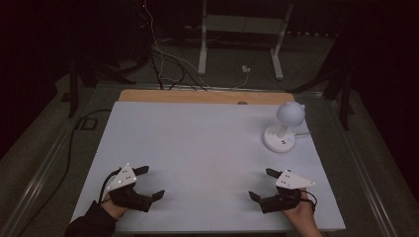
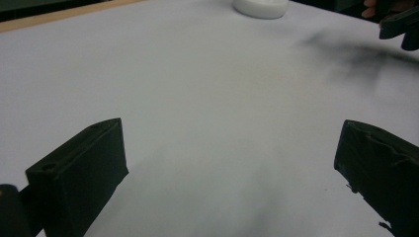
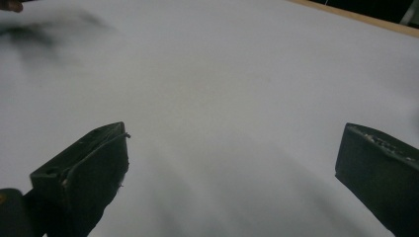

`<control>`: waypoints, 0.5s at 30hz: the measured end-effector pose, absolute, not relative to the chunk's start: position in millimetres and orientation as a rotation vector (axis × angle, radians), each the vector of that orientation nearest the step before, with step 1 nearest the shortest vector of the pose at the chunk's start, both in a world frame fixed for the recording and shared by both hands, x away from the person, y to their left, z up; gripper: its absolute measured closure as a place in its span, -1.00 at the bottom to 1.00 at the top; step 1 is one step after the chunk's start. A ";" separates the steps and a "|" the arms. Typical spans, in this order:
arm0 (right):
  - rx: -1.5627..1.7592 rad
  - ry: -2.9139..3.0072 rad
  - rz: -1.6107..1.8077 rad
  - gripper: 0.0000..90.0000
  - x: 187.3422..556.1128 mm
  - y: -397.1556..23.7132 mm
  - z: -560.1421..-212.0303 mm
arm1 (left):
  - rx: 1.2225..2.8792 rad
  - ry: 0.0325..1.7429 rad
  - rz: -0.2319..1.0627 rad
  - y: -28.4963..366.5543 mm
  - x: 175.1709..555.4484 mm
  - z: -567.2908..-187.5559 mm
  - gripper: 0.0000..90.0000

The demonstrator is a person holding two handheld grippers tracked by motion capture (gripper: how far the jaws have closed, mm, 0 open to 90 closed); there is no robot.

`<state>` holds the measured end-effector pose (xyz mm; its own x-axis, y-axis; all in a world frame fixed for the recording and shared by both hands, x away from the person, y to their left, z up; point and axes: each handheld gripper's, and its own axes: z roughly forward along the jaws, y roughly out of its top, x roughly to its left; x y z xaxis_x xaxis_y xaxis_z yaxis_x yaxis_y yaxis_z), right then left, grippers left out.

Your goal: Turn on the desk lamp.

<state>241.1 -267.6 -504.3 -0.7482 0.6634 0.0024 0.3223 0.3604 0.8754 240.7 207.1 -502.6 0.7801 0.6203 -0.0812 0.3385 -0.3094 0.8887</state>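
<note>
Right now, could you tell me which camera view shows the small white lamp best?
The high view: the whole white lamp stands at the table's far right, round head on a stem over a round base. The left gripper view catches just the base's edge at the top. In the right gripper view I cannot find it.

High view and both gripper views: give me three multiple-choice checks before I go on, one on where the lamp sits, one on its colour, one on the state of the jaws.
1. Where does the lamp stand on the table?
A. far right part
B. near left corner
C. centre

2. What colour is the lamp?
A. red
B. white
C. black

3. How do the jaws of the left gripper and right gripper stand?
A. both shut
B. left shut, right open
C. both open

Key: 1 A, it stands beyond the right gripper, near the right edge; 2 B, base and round head are white; 3 C, each gripper view shows bare table between spread jaws.
</note>
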 end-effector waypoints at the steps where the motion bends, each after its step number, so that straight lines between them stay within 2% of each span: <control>1: 0.871 2.281 1.343 -1.00 241.1 -267.7 -505.0 | 1.929 0.725 0.339 206.8 240.5 -502.7 -1.00; 15: 0.831 2.235 1.289 -1.00 236.9 -266.8 -501.9 | 1.931 0.718 0.327 206.0 239.9 -501.5 -1.00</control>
